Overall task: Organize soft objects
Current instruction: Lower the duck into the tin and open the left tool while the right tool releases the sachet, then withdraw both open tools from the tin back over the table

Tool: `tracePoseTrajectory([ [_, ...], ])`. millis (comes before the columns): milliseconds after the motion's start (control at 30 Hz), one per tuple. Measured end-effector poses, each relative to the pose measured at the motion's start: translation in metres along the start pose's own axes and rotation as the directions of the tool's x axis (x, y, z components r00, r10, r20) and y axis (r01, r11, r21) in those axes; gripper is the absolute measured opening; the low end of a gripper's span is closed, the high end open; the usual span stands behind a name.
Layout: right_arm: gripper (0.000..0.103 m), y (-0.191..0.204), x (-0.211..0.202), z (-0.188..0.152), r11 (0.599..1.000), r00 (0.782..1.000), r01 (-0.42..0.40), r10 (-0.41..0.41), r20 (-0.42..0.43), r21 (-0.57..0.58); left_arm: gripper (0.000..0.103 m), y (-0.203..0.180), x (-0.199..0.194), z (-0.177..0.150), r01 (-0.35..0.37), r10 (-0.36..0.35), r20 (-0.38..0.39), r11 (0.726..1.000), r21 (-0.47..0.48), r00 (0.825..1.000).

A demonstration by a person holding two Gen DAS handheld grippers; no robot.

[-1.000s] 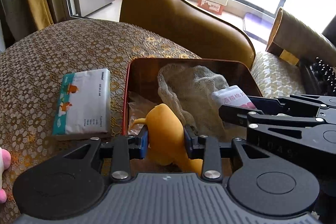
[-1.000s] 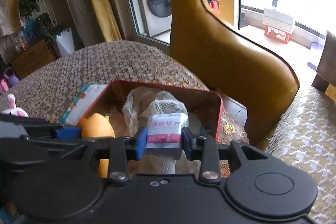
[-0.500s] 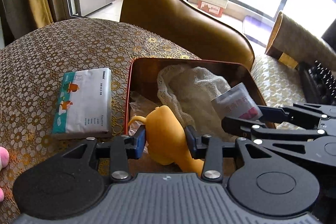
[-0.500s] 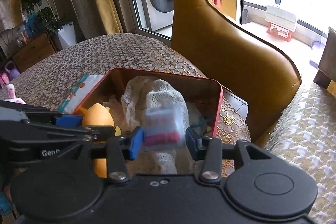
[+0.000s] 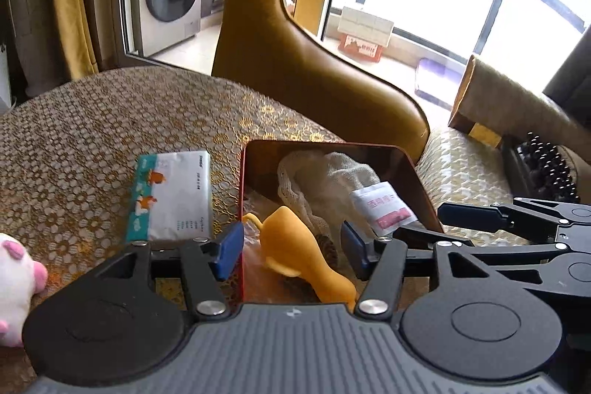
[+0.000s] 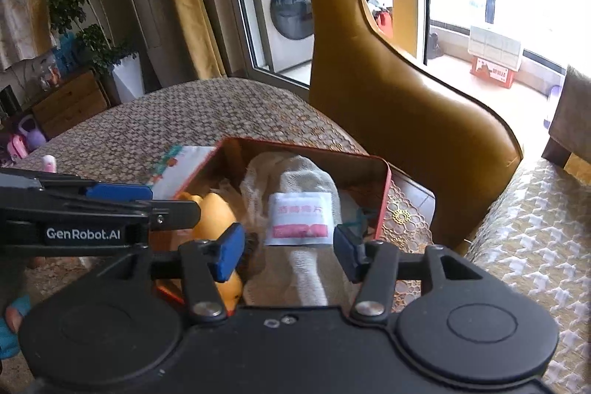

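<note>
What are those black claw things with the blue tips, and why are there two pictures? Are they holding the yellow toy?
They are two grabbers that a person holds, one in each hand. Each has a small camera looking along its two fingers, so you get one picture from each.

In the left one's picture, the left gripper has just been opening. The yellow rubber toy lies between its blue tips, but they no longer squeeze it. In the other picture, the right gripper has also just been opening, and the small white packet rests on a white net cloth.

All three lie in a red tin box on a patterned tablecloth. Beside the box is a tissue pack, and a pink and white plush toy peeks in at the edge.
</note>
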State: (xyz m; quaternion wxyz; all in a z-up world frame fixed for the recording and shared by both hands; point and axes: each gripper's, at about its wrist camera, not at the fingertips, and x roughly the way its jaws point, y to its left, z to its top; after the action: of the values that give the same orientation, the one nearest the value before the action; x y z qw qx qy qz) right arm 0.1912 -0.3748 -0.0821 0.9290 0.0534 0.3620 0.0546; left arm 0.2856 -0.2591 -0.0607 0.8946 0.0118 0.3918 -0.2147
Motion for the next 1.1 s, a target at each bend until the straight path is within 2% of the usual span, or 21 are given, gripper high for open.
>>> tracePoseTrajectory([
  [300, 0.062, 0.029, -0.037, 0.002, 0.999, 0.997, -0.039, 0.040, 0.058, -0.017, 0.058, 0.011, -0.057, -0.007, 0.009, -0.009, 0.059, 1.000, 0.013, 0.998],
  [400, 0.063, 0.041, -0.048, 0.002, 0.998, 0.996, -0.052, 0.054, 0.075, -0.024, 0.066, 0.018, -0.075, -0.012, -0.002, 0.001, 0.082, 1.000, 0.016, 0.997],
  [567, 0.068, 0.063, -0.064, 0.001, 0.996, 0.992, -0.080, 0.083, 0.095, -0.033, 0.067, 0.035, -0.108, -0.022, -0.017, 0.016, 0.114, 1.000, 0.014, 0.993],
  [700, 0.073, 0.085, -0.074, -0.004, 0.993, 0.987, -0.110, 0.115, 0.113, -0.048, 0.076, 0.050, -0.132, -0.032, -0.043, 0.040, 0.139, 0.999, 0.015, 0.989],
  [833, 0.078, 0.107, -0.082, -0.008, 0.987, 0.981, -0.148, 0.154, 0.121, -0.060, 0.077, 0.068, -0.155, -0.040, -0.057, 0.055, 0.163, 0.998, 0.012, 0.985],
  [933, 0.084, 0.120, -0.086, -0.010, 0.983, 0.977, -0.164, 0.173, 0.127, -0.076, 0.083, 0.083, -0.169, -0.046, -0.068, 0.069, 0.170, 0.998, -0.012, 0.983],
  [1100, 0.088, 0.140, -0.089, -0.013, 0.978, 0.972, -0.182, 0.195, 0.133, -0.099, 0.084, 0.106, -0.183, -0.058, -0.079, 0.085, 0.153, 0.996, -0.043, 0.985],
])
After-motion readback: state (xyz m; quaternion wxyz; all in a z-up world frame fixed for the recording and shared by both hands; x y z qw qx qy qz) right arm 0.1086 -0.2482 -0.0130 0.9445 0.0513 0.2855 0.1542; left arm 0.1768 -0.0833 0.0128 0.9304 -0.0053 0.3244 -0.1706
